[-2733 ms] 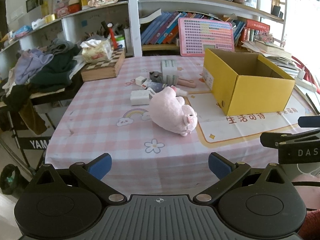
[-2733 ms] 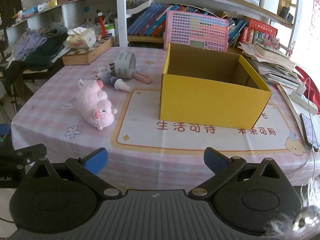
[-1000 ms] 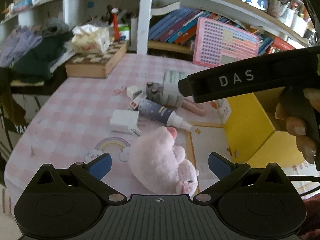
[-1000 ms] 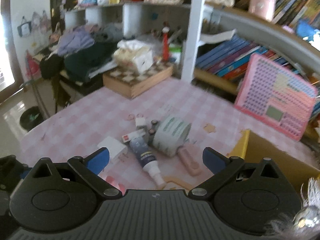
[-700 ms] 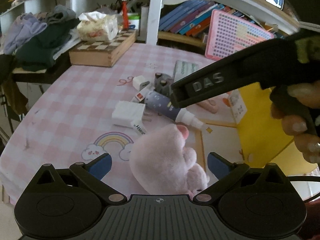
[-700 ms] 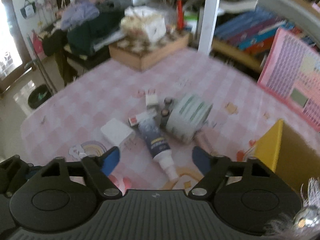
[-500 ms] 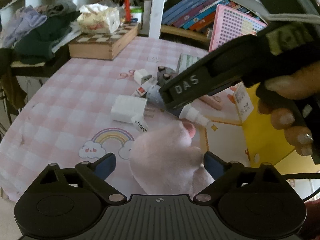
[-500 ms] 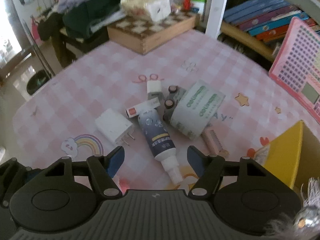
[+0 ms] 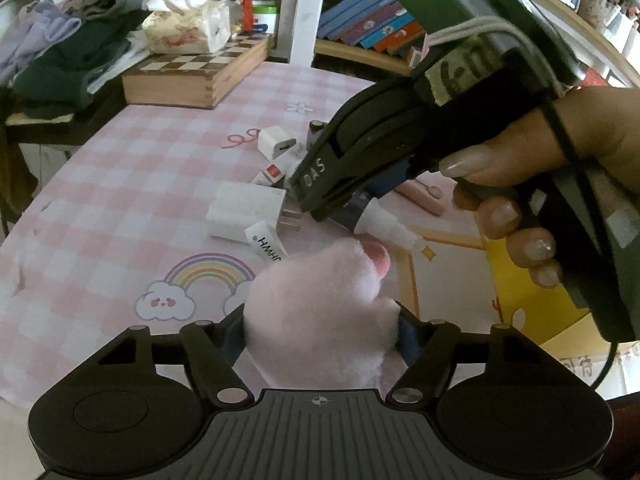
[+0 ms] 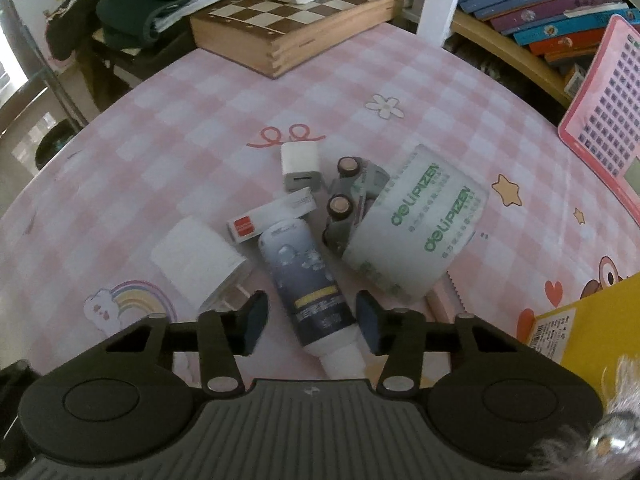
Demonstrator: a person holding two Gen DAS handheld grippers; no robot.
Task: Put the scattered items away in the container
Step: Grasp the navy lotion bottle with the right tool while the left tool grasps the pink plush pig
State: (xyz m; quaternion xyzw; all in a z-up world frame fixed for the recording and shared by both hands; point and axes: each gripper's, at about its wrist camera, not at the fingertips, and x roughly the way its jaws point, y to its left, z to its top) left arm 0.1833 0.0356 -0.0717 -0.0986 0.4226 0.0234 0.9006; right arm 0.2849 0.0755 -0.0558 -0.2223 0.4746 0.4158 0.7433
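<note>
A pink plush toy (image 9: 320, 300) lies on the checked tablecloth between the fingers of my left gripper (image 9: 320, 336). The jaws are closing and both pads touch its sides. My right gripper (image 10: 311, 322) points down over a dark bottle with a white nozzle (image 10: 308, 276). Its jaws are closing with the bottle between them, and a gap still shows at the left pad. In the left wrist view the right gripper (image 9: 316, 196) sits in a person's hand above the bottle (image 9: 384, 224). The yellow box (image 10: 580, 336) stands at the right.
Around the bottle lie a white charger (image 10: 192, 260), a small adapter (image 10: 300, 164), a red-and-white packet (image 10: 272, 218), a grey toy car (image 10: 352, 204), a paper roll (image 10: 416, 232) and a pink stick (image 9: 420, 192). A chessboard box (image 10: 296, 28) sits farther back.
Both grippers came down toward the table. The left jaws narrowed onto the plush toy. The right gripper swung over the pile, and its jaws narrowed around the bottle.
</note>
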